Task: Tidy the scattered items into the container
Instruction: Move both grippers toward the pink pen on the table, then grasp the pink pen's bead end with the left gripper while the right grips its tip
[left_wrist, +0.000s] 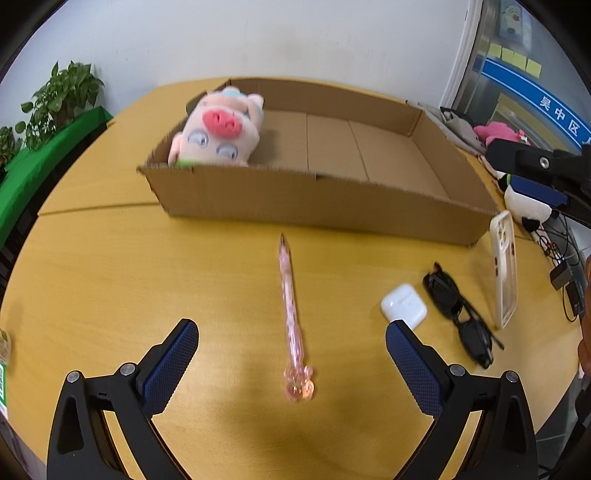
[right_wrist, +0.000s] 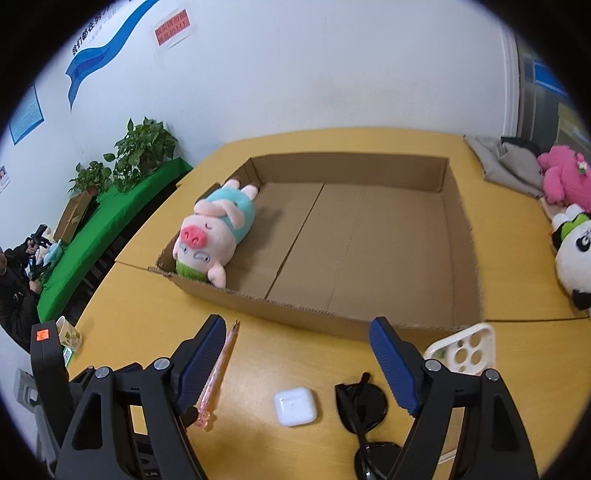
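A shallow cardboard box (left_wrist: 332, 205) (right_wrist: 461, 243) sits on the yellow table (left_wrist: 110, 277) with a pink pig plush (left_wrist: 218, 129) (right_wrist: 212, 232) lying in its left end. In front of the box lie a pink pen (left_wrist: 291, 317) (right_wrist: 219, 373), a white earbud case (left_wrist: 404, 304) (right_wrist: 294, 406), black sunglasses (left_wrist: 458, 310) (right_wrist: 364, 410) and a white phone case (left_wrist: 503, 273) (right_wrist: 461, 350). My left gripper (left_wrist: 291, 349) is open above the pen, fingers apart on either side of it. My right gripper (right_wrist: 297, 343) is open over the earbud case, nothing between its pads.
Beyond the table's right edge lie a panda plush (right_wrist: 574, 258), a pink plush (right_wrist: 565, 177) and grey cloth (right_wrist: 506, 162). Potted plants (right_wrist: 144, 151) stand on a green ledge (right_wrist: 110, 221) at left. A paper cup (right_wrist: 68, 334) sits near the table's left edge. A person sits far left.
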